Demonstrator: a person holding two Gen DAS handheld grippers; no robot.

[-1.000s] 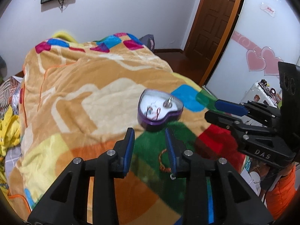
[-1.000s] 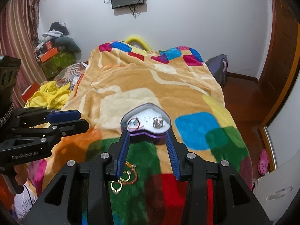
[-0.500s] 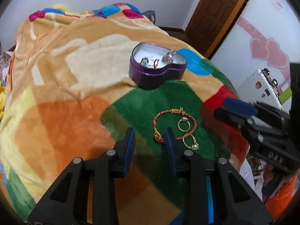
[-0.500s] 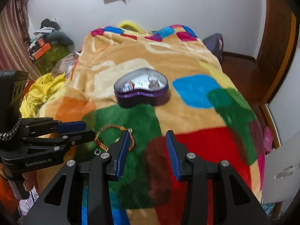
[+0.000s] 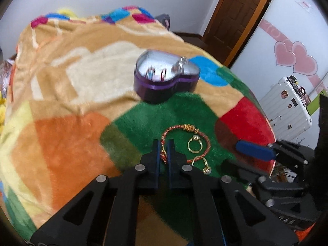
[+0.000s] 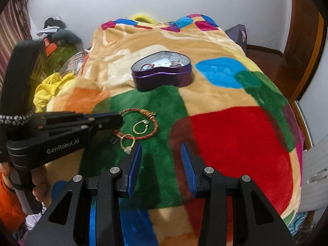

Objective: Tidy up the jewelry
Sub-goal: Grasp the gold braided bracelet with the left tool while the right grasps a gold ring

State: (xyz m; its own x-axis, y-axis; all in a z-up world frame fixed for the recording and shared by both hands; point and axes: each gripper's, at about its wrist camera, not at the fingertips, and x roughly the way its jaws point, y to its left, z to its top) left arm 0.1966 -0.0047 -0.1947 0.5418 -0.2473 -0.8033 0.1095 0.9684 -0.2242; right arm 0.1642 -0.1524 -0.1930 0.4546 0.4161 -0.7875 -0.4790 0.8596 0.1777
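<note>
Blanket [image 6: 235, 139]: plush fleece cloth, matt, fuzzy nap, multi-col patches.
Tin [image 6: 162, 71]: heart-shaped metal, glossy purple wall, bright silvery inside.
Bracelet [image 6: 151, 121]: braided red/gold cord, rough weave, w/ shiny gold metal coils.
Rings [image 6: 140, 127]: polished gold-tone metal, smooth, glossy.
Left gripper [image 5: 163, 145]: matt black plastic, steel pins; blue pads pinch the cord.
Right gripper [image 6: 161, 160]: same black plastic; pads [image 6: 187, 164] blue, ribbed.
Door [image 5: 235, 14]: dark wood, semi-gloss.
Suitcase [image 5: 287, 106]: white hard plastic, ribbed shell, stickers.
</note>
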